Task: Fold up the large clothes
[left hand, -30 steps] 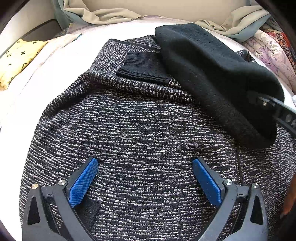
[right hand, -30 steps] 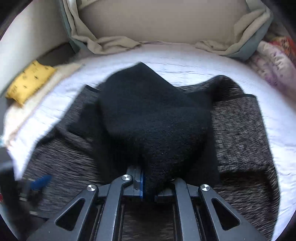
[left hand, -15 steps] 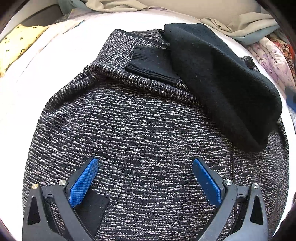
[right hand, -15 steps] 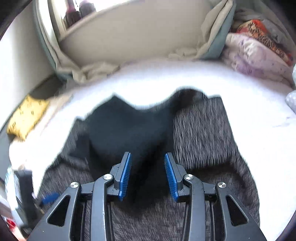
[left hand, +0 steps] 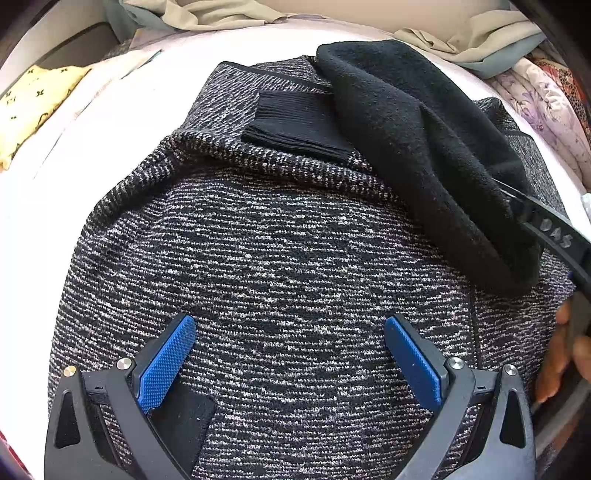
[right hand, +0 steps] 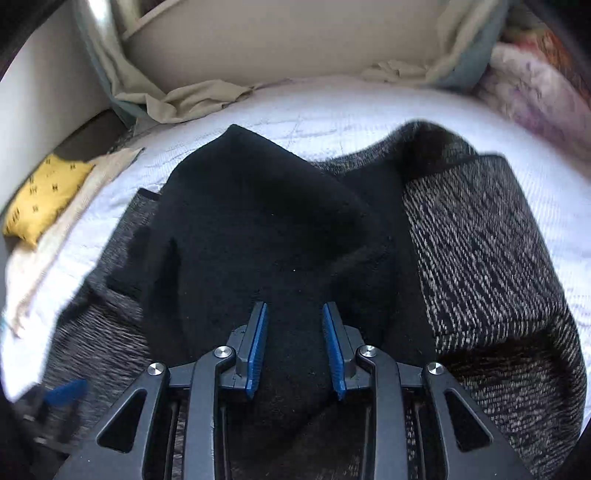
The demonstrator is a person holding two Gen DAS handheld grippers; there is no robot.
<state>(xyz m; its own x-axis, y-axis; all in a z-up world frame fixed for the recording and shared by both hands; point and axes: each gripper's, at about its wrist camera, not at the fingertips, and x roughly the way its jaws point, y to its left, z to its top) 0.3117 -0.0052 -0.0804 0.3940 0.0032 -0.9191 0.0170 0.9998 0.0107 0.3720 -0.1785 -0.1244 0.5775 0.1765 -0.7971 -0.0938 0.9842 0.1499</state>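
Observation:
A large black-and-white marled knit sweater (left hand: 288, 266) lies on a white bed (left hand: 110, 122). Its black fleece lining is turned up in a flap (left hand: 417, 147) across the upper right, beside a black ribbed cuff (left hand: 295, 125). My left gripper (left hand: 291, 354) is open wide and empty, low over the sweater's body. My right gripper (right hand: 295, 347) is partly open over the black flap (right hand: 266, 236), its jaws apart and holding nothing. The marled outer side (right hand: 476, 251) shows folded at the right. The right gripper's arm (left hand: 554, 236) shows at the flap's right edge in the left wrist view.
A yellow patterned cushion (left hand: 33, 107) and a cream cloth (right hand: 55, 236) lie at the left. Beige and grey-blue bedding (left hand: 221, 14) is bunched along the headboard. A floral quilt (left hand: 546, 110) is piled at the right. A person's hand (left hand: 561, 354) is at the right edge.
My right gripper opened and let go of the black flap, pulled back, and now sits over it again with jaws apart. The left gripper stayed open over the sweater.

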